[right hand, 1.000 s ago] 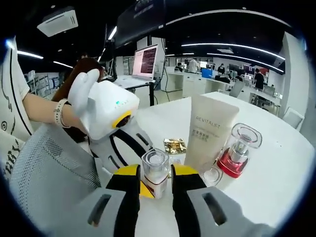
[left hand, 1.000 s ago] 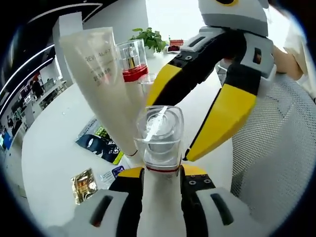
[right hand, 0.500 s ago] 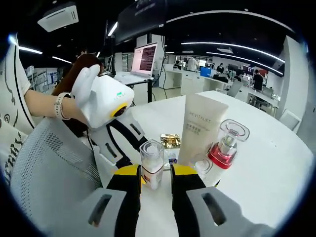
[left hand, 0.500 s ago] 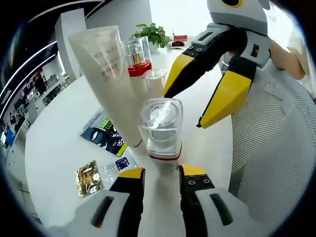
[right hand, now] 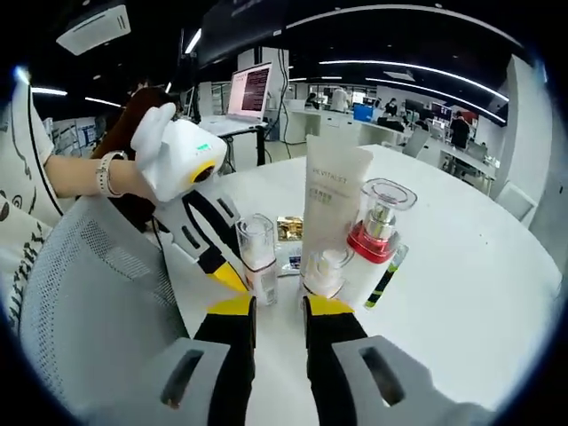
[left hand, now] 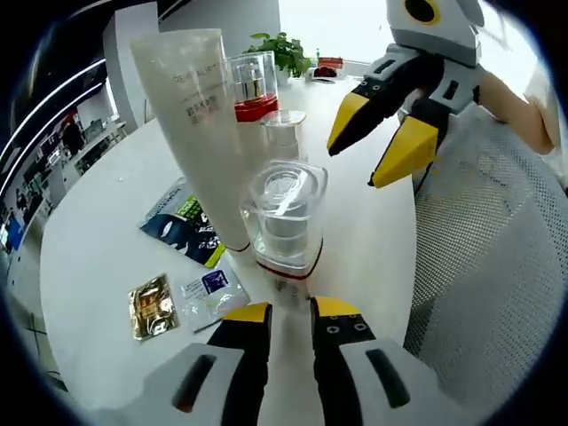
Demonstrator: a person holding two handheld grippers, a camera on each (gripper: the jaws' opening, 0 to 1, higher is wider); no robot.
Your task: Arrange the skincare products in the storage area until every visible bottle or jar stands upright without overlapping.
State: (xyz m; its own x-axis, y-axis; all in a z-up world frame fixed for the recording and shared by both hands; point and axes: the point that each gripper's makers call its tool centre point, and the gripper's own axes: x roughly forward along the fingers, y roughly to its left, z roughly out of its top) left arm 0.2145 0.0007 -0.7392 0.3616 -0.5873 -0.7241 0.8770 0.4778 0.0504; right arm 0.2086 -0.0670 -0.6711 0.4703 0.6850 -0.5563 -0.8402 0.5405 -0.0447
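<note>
Through the left gripper view, going left to right, I see a gold sachet (left hand: pixel 150 306) and a small white sachet (left hand: pixel 210 289) lying flat on the white bench (left hand: pixel 98 222), then a dark printed leaflet (left hand: pixel 182 232) tucked partly under the tall white tube (left hand: pixel 201 124). The tube stands on its cap, upright, and I judge it was put there as the back of the group. Just in front stands the clear-capped bottle (left hand: pixel 284 217), upright on its red band, directly ahead of my left claw (left hand: pixel 289 312), whose jaws sit apart with nothing between them (it looks let go). Behind the tube are the red-collared pump bottle (left hand: pixel 251 86) and a small clear jar (left hand: pixel 282 133), both upright. Farther right my right claw (left hand: pixel 383 140) hangs over the bench with its yellow tips apart, also empty, beside a grey mesh chair back (left hand: pixel 484 257).

In the right gripper view the four products cluster close but I can't tell whether any touch. Around us is an open office: desks, a laptop (right hand: pixel 248 90), ceiling strip lights.
</note>
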